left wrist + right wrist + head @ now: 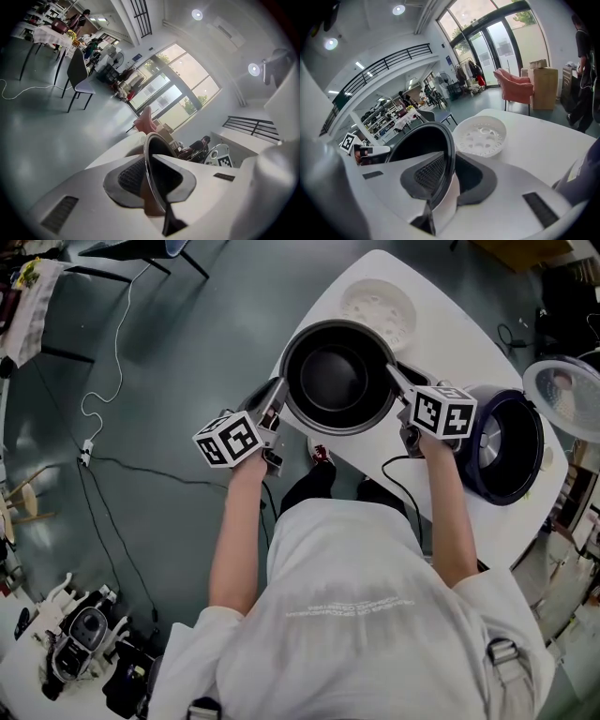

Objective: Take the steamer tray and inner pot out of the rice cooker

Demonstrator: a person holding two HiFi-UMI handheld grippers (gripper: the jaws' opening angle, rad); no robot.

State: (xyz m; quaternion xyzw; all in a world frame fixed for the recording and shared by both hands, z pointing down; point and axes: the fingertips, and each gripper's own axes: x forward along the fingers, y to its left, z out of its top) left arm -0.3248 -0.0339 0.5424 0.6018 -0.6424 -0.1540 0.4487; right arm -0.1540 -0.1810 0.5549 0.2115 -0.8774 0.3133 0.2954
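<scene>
Over the table's (pixel 450 334) near edge, the pot (pixel 337 379) hangs between tray (pixel 378 307) and cooker (pixel 511 442). The left gripper (pixel 278 401) and right gripper (pixel 397 382) pinch opposite sides of its rim, jaws narrow on the thin lip. Lower both sides evenly, seat it flat on bare tabletop clear of the tray, and only then release.

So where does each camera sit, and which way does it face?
Head view: on the person's head, facing steeply down at the inner pot and table; both forearms show.
Left gripper view: on the left gripper, facing along its fingers gripping the pot's rim.
Right gripper view: likewise on the right gripper; steamer tray beyond.
Shared: the pot.
</scene>
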